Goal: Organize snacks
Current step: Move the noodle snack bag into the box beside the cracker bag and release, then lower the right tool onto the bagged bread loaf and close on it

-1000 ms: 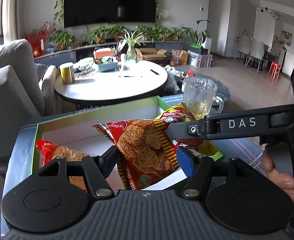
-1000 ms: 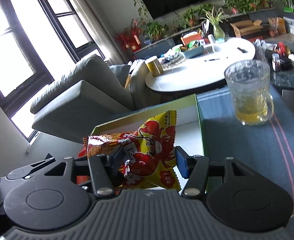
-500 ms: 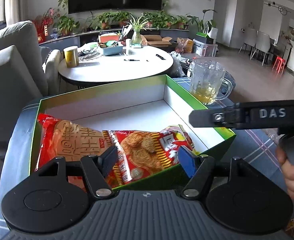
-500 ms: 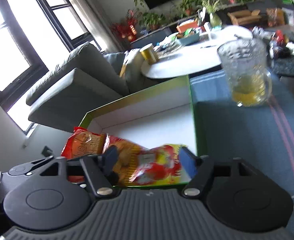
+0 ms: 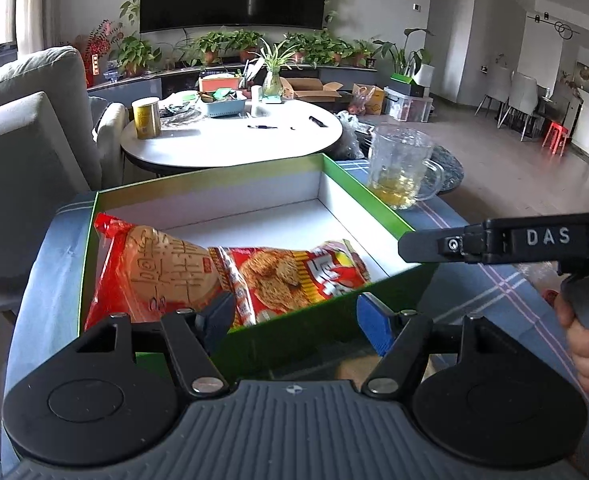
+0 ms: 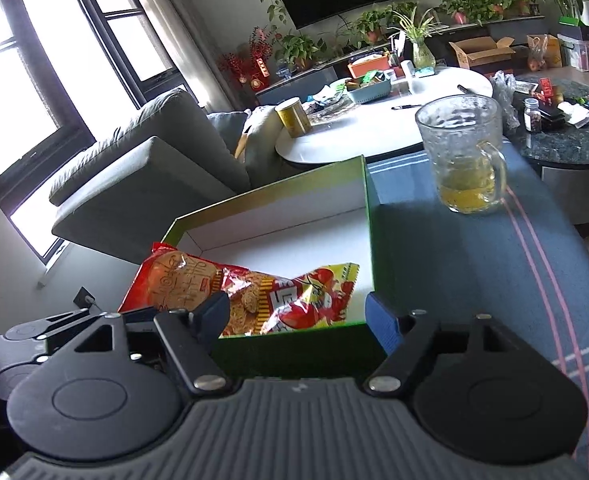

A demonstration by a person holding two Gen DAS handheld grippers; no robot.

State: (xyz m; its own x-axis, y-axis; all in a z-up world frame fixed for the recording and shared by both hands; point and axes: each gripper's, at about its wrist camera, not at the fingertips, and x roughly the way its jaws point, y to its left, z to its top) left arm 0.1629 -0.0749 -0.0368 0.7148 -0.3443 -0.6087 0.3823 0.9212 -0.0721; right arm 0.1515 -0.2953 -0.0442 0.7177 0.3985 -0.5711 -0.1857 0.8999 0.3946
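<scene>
Both snack packets, pinched and lifted a second ago, now lie in the green box. Left gripper, jaws just opened, stands spread and empty before the box's near wall; beyond it lie the red noodle-snack packet and, to its left, the red biscuit packet. Right gripper is likewise spread, the yellow crayfish packet lying just ahead. Farther right stands a glass mug.
</scene>
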